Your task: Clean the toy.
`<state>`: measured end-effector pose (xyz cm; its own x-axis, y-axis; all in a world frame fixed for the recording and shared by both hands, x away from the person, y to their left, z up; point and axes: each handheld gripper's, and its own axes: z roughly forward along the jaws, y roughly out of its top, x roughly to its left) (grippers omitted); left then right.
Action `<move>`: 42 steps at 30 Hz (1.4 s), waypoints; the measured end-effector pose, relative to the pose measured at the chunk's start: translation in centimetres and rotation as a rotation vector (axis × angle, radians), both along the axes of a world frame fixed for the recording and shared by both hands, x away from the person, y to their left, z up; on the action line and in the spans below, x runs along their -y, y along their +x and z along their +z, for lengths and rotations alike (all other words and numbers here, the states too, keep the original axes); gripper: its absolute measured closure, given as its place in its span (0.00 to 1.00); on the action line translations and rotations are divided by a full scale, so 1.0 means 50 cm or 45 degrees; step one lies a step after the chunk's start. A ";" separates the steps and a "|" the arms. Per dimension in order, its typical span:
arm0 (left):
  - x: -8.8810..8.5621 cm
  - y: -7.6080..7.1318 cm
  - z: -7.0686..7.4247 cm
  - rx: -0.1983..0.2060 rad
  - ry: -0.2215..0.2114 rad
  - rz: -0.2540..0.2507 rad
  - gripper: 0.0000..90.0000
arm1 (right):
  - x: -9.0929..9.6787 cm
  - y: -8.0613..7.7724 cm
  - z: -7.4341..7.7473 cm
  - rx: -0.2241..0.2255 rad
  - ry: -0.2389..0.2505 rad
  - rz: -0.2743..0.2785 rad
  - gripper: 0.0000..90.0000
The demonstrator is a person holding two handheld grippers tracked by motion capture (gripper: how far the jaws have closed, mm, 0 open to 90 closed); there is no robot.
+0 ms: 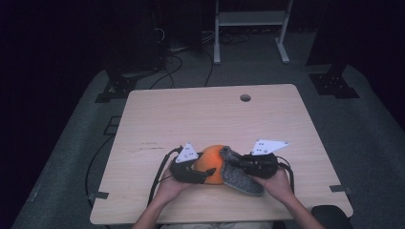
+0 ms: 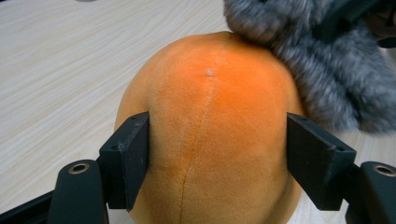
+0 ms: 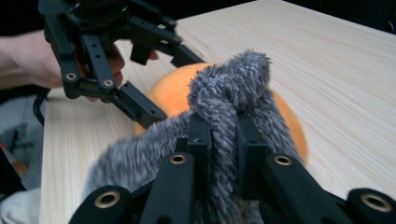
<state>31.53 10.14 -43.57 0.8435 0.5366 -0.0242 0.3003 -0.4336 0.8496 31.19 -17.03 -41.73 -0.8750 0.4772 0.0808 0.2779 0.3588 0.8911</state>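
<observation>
An orange plush ball [image 1: 212, 162] with a seam down its middle [image 2: 210, 93] rests on the wooden table [image 1: 191, 114] near the front edge. My left gripper [image 2: 217, 135] straddles it, its two black pads pressing into the plush sides. A grey furry cloth [image 1: 241, 179] drapes over the ball's right side and spreads onto the table. My right gripper [image 3: 224, 126] is shut on a bunched fold of this grey fur [image 3: 233, 84], lifting it against the ball. In the right gripper view the left gripper [image 3: 154, 79] reaches in from the upper left.
A round cable hole [image 1: 245, 98] sits near the table's far edge. Beyond the table lie black cables [image 1: 176, 62] on the grey floor and a white frame [image 1: 250, 24]. A dark pad [image 1: 329, 212] sits at the front right corner.
</observation>
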 end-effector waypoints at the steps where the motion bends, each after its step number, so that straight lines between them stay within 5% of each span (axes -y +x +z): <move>1: 0.000 0.000 0.000 -0.001 0.002 -0.004 0.30 | -0.009 0.000 -0.003 0.014 -0.033 0.002 0.87; 9: 0.001 -0.002 -0.003 -0.004 0.026 -0.063 0.19 | 0.024 0.023 -0.015 -0.034 -0.049 -0.107 0.87; 12: 0.003 -0.004 -0.003 0.025 0.049 -0.029 0.25 | 0.006 0.005 -0.006 0.010 -0.007 -0.036 0.87; 15: 0.003 -0.004 -0.002 0.027 0.053 -0.036 0.25 | -0.018 -0.008 -0.004 0.058 -0.049 0.002 0.87; 19: -0.005 0.002 0.004 0.001 0.005 -0.054 0.15 | -0.001 0.009 -0.008 0.023 -0.034 -0.037 0.87; 21: -0.003 0.008 -0.002 -0.052 0.027 -0.039 0.11 | 0.006 0.013 -0.009 0.023 -0.043 -0.060 0.87; 28: 0.011 -0.014 0.002 0.118 0.134 -0.068 0.33 | -0.029 -0.010 0.005 0.099 -0.024 0.009 0.87; 34: -0.001 -0.004 0.006 0.077 0.010 -0.043 0.20 | -0.002 0.010 0.001 0.066 -0.041 -0.071 0.87; 37: 0.003 0.000 0.000 0.036 0.016 -0.033 0.18 | 0.001 0.010 0.001 0.067 -0.038 -0.077 0.87; 42: 0.009 -0.009 0.003 0.112 0.077 -0.079 0.36 | -0.033 -0.018 0.011 0.187 -0.060 0.000 0.87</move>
